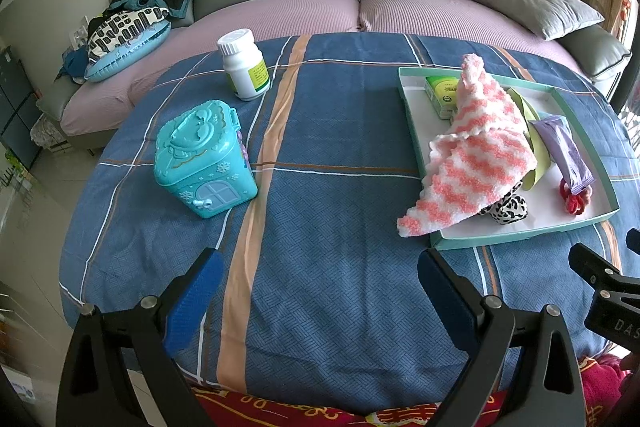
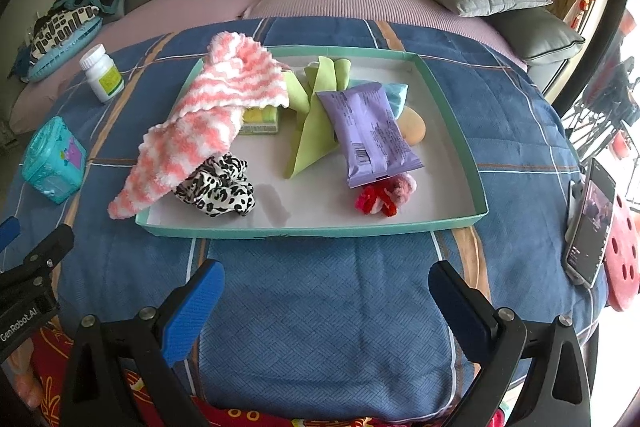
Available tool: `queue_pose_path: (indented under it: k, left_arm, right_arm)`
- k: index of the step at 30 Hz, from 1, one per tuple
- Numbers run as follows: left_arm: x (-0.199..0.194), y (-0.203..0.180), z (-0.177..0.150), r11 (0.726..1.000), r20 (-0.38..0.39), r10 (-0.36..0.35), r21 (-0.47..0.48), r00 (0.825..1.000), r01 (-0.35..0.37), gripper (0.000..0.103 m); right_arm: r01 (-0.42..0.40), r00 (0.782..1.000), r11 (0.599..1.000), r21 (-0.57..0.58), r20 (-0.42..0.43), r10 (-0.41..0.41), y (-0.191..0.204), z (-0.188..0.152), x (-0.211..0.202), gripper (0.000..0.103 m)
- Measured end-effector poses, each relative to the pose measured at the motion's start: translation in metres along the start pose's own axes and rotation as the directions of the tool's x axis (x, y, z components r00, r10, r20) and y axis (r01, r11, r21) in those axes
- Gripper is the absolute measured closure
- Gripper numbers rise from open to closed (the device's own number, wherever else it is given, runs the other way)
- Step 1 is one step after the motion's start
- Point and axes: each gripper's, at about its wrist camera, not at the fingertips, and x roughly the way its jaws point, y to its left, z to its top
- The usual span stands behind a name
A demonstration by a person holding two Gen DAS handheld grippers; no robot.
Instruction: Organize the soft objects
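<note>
Both grippers [image 1: 320, 291] [image 2: 326, 301] gape wide, empty; tray [image 2: 456, 115] holds towel [image 2: 200, 123], scrunchie [image 2: 218, 189], packet [image 2: 370, 135].

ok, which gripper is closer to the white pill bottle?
Left. The left gripper hovers open over the blanket, with the white pill bottle ahead and slightly left. The right gripper sits in front of the tray, the bottle far off to its upper left.

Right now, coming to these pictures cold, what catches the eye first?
The pink-and-white cloth draped over the left edge of the tray, partly covering a spotted scrunchie. Then the purple packet mid-tray, and left of the tray, the turquoise toy house on the blue blanket.
</note>
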Motion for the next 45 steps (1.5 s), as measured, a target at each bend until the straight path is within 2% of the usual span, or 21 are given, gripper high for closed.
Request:
queue_pose_path:
  k: [45]
  left_arm:
    - [0.0041, 0.0029, 0.0001, 1.000, -0.015, -0.003, -0.007, 1.000, 0.003, 0.005]
  right_arm:
    - [0.010, 1.000, 1.000, 0.001, -0.012, -0.010, 0.0008, -0.0012, 0.0030, 0.000]
